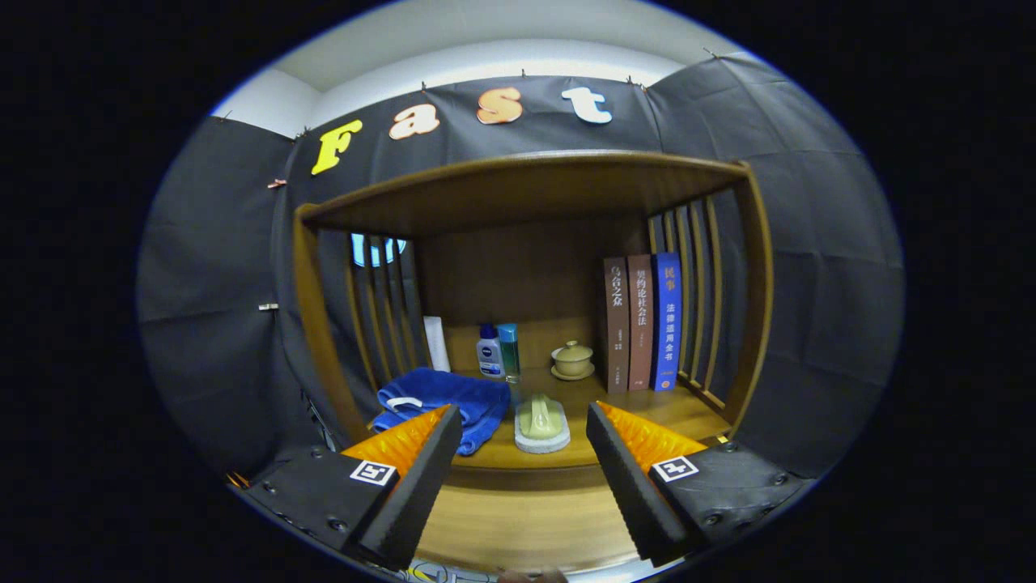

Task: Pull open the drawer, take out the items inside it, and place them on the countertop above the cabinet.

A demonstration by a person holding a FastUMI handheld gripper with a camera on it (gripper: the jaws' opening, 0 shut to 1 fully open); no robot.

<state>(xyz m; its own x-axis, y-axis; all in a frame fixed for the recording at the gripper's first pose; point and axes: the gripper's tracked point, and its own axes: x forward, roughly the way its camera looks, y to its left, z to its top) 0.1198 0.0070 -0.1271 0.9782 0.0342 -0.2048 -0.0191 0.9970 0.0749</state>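
Jaws released, spread wide and empty, hovering off the bench (pixel 647 417) front edge; green brush (pixel 542 421) and blue towel (pixel 441 401) near that edge, seemingly lifted out already; drawer presumably below, unseen

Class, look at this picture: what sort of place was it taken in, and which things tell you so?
Probably a staged home corner inside a recording booth: a wooden cabinet with books, toiletry bottles and a blue towel, with black cloth draped behind. The hand-held gripper is open, holding nothing.
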